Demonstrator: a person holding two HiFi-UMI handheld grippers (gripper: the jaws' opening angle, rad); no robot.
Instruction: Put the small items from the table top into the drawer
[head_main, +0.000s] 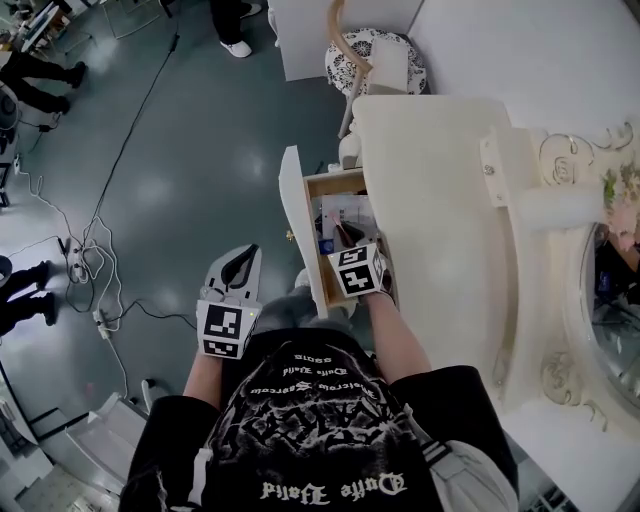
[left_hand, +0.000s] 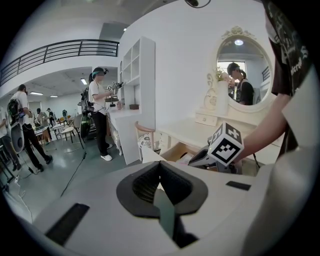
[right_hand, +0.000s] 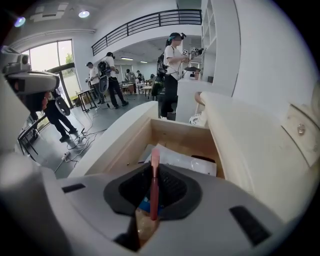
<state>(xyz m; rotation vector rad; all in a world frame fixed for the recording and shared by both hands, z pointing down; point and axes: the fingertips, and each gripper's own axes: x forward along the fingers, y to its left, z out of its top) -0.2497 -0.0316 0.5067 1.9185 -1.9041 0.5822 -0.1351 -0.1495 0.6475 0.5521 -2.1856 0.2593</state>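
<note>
The white dressing table (head_main: 440, 200) has its wooden drawer (head_main: 293, 215) pulled out toward me. My right gripper (head_main: 346, 238) hangs over the open drawer (right_hand: 125, 145), shut on a thin pink item (right_hand: 154, 185) that stands edge-on between its jaws. Below it in the drawer lie a white packet (right_hand: 182, 159) and a dark object (right_hand: 202, 159). The white packet (head_main: 345, 212) also shows in the head view. My left gripper (head_main: 243, 258) is out over the floor, left of the drawer front. In its own view the left gripper (left_hand: 160, 169) has its jaws together with nothing between them.
An oval mirror (left_hand: 242, 75) and a small jewellery box (left_hand: 212, 119) stand at the table's back. A patterned chair (head_main: 375, 60) sits at the table's far end. Cables (head_main: 90, 260) trail on the grey floor to the left. Several people stand in the background (right_hand: 172, 70).
</note>
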